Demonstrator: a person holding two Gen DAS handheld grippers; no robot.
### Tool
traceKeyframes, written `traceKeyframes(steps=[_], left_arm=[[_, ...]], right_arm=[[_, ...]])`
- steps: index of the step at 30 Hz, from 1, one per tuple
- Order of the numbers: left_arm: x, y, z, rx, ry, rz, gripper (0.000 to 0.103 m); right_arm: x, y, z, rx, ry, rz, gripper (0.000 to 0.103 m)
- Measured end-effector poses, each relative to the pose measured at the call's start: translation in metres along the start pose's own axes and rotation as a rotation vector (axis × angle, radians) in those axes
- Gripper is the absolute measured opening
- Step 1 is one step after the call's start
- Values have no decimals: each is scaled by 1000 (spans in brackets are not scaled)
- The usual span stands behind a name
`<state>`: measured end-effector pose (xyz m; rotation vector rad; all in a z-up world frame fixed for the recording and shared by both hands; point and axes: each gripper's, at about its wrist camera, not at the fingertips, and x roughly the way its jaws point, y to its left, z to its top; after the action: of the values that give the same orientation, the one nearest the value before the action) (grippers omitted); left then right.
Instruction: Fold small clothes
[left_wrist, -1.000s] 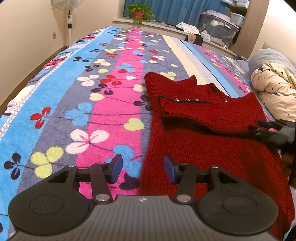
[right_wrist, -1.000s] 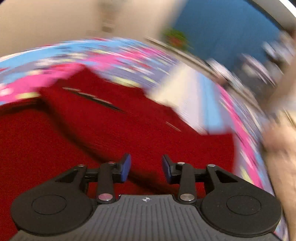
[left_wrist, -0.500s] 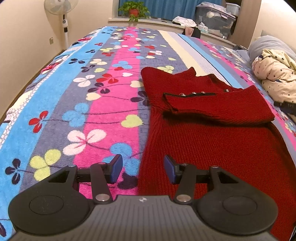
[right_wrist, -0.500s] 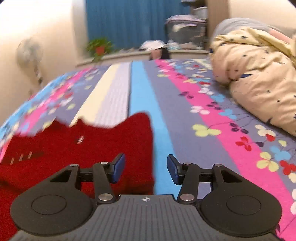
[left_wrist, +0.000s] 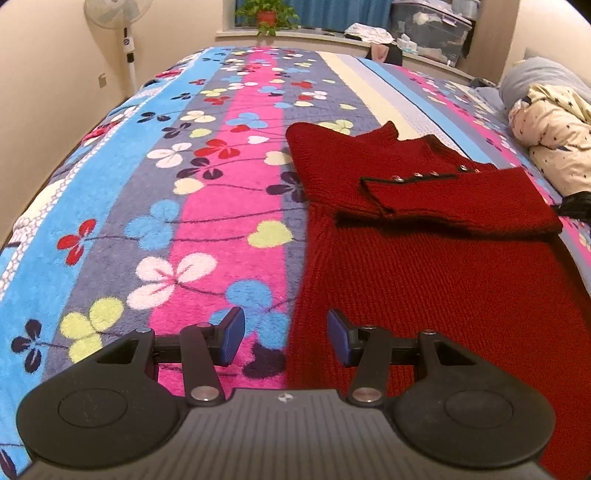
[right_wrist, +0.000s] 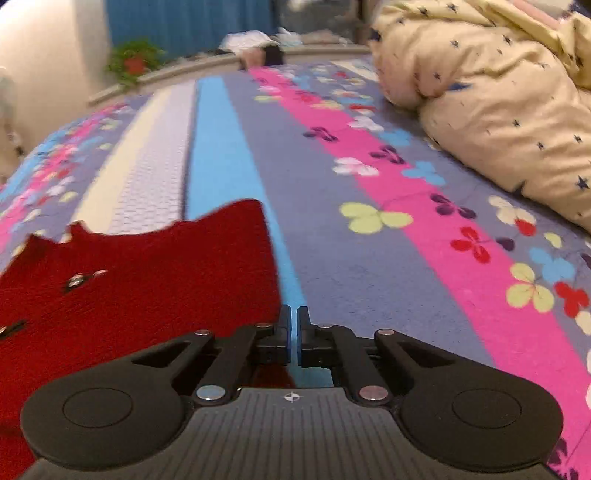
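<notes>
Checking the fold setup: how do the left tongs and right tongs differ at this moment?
Left tongs stand open; right tongs have just closed to a slit. Left tongs straddle the red sweater edge without gripping; right tongs sit beside its far edge, shut on nothing visible. Both point down over the floral blanket.

At the bottom centre the right gripper (right_wrist: 291, 334) has just closed, its blue pads nearly meeting with nothing between them, just beside the red sweater's (right_wrist: 140, 280) edge at lower left. The floral bedspread (right_wrist: 369, 229) fills the middle; a cream star-print quilt (right_wrist: 487, 92) lies upper right.
</notes>
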<state>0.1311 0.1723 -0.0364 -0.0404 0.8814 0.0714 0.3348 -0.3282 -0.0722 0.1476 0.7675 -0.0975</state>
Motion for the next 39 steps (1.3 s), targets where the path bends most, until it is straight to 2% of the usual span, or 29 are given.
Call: traceKeyframes(steps=[2, 3, 7, 9, 10, 11, 13, 17, 21, 26, 30, 34, 37, 39], left_arm=[[-1, -3, -2, 21, -7, 3, 55], [-1, -3, -2, 30, -7, 3, 55], [6, -7, -10, 64, 43, -6, 58], [14, -12, -19, 112, 107, 25, 58], [18, -15, -25, 149, 138, 54, 61], [17, -17, -29, 171, 135, 72, 65], [10, -19, -33, 189, 113, 85, 65], [-8, -13, -43, 144, 116, 73, 65], [-39, -14, -55, 136, 82, 40, 65], [-66, -10, -74, 118, 87, -3, 65], [-74, 2, -98, 33, 111, -44, 65], [-69, 3, -123, -66, 152, -93, 65], [-69, -9, -138, -32, 136, -63, 66], [-73, -11, -144, -45, 109, -55, 66]], right_arm=[[-15, -6, -11, -9, -38, 48, 16], [-17, -11, -16, -14, -14, 48, 19], [-26, -22, -46, -113, 200, -85, 21], [-52, -35, -54, -66, 167, -78, 22], [-64, -41, -57, -42, 156, -73, 25], [-82, -46, -61, -13, 144, -63, 27], [-108, -55, -68, 13, 116, -37, 30], [-161, -65, -90, 31, 46, 22, 49], [-195, -77, -123, 17, 13, 61, 50], [-206, -99, -157, 27, 98, 97, 50], [-207, -114, -174, 0, 151, 83, 50], [-202, -119, -186, 32, 244, 128, 59], [-188, -113, -197, 14, 351, 131, 62], [-188, -107, -200, -18, 348, 117, 64]])
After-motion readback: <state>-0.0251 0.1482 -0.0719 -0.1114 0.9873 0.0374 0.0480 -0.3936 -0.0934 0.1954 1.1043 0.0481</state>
